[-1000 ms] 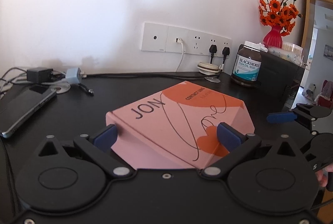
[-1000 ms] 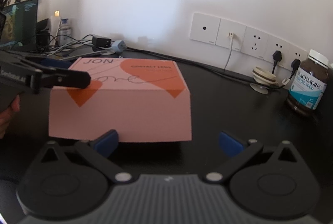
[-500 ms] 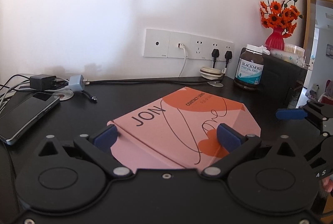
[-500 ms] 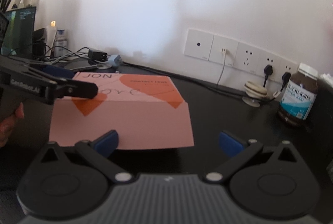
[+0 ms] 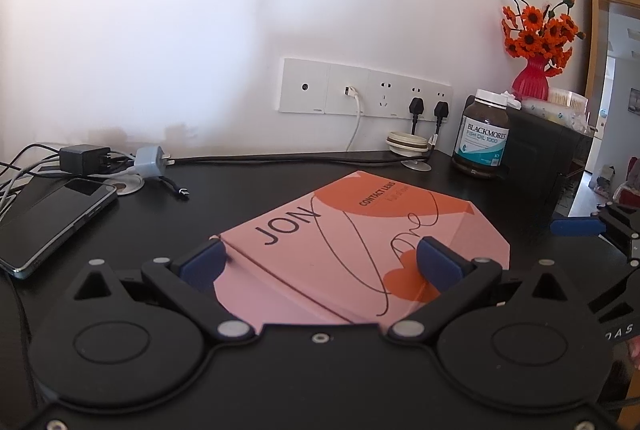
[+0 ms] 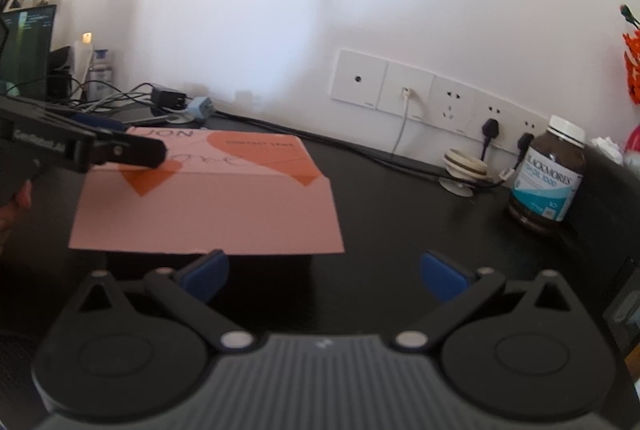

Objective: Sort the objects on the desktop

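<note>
1. The pink box (image 5: 360,242) is matte cardboard, flat and rectangular, printed with orange hearts, "JON" and black script. It sits on the smooth black desk (image 5: 240,190).
2. The fish-oil bottle (image 5: 482,138) is brown and glossy with a white cap, and stands near the wall sockets (image 5: 366,88). A slab-shaped phone (image 5: 52,222) lies flat at the desk's left.
3. My left hand-held gripper (image 5: 320,258) is spread wide. Its blue pads (image 5: 436,262) straddle the near corner of the box; whether they touch it I cannot tell.
4. My right hand-held gripper (image 6: 324,272) is also spread wide and holds nothing. It sits just in front of the box's long side.
5. Compared with one second ago, the box looks flatter and lower in both views.
</note>
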